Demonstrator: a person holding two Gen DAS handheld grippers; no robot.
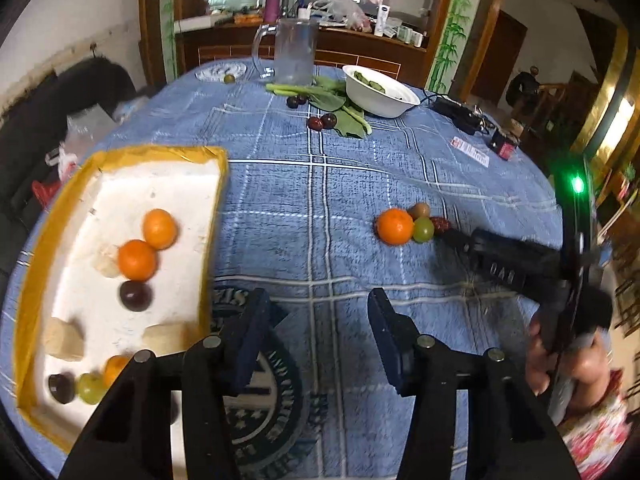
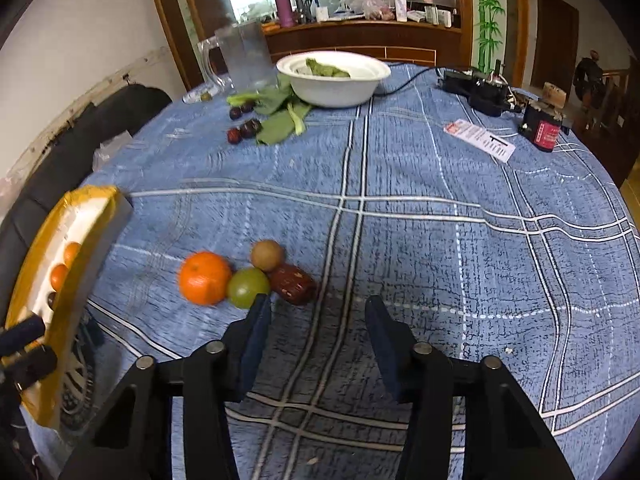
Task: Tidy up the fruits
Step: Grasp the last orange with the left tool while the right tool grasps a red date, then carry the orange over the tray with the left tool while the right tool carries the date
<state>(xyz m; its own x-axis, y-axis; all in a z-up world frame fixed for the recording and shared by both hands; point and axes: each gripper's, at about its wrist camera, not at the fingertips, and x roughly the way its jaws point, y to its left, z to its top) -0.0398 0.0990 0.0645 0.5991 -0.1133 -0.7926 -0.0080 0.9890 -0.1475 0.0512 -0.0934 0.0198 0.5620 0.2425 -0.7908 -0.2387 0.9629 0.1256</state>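
A cluster of four fruits sits on the blue-checked surface [image 2: 400, 220]: one orange [image 2: 205, 278], one green fruit [image 2: 248, 287], one brown round fruit [image 2: 267, 255] and one red date [image 2: 294, 284], all touching or just beside each other. The right claw [image 2: 318, 334] hangs wide and empty just in front of them, its left finger nearest the green fruit. Judging by this, a pick from the cluster is in hand; the next move calls for centring on one fruit without nudging its neighbours. The foam tray [image 1: 120, 184] already holds three oranges, two dark fruits and one green one. The left claw [image 1: 318, 334] is wide, empty, beside the tray.
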